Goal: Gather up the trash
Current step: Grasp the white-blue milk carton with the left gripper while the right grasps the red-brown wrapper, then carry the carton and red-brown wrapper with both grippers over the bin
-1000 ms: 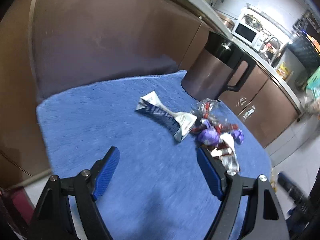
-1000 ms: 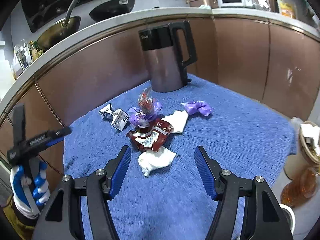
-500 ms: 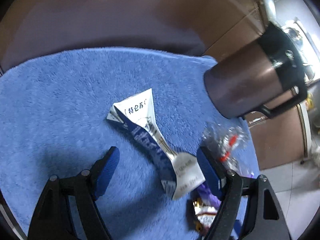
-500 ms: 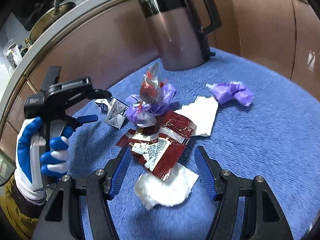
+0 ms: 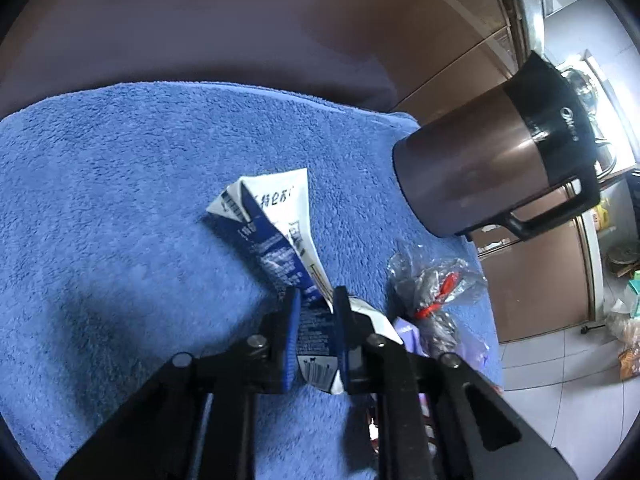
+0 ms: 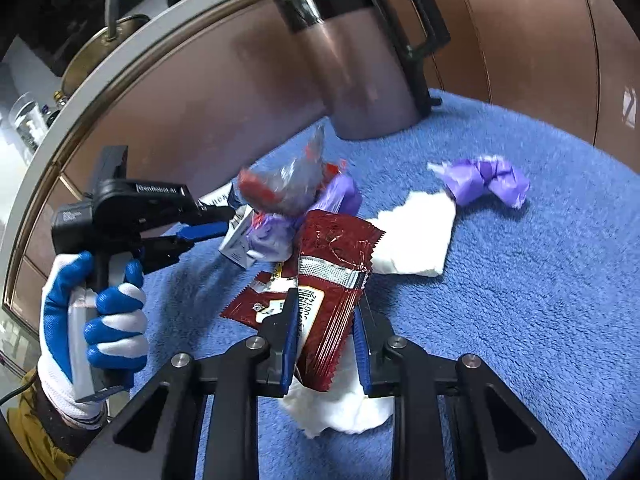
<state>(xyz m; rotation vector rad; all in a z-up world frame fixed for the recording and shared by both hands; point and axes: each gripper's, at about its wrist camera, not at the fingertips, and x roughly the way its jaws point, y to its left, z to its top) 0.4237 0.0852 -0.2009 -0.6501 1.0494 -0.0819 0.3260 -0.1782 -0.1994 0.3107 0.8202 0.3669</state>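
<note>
The squashed blue and white carton lies on the blue towel, and the left gripper pinches its near end tight. The right gripper squeezes a red wrapper above a white tissue. A purple glove lies nearby. A brown kettle stands at the towel's far edge, beside brown cabinets.

My left gripper and right gripper each show black angular arms, silver screw heads and blue finger pads. My left hand wears a white glove with blue-coated fingers above a mustard-yellow sleeve; its black housing carries white lettering.
</note>
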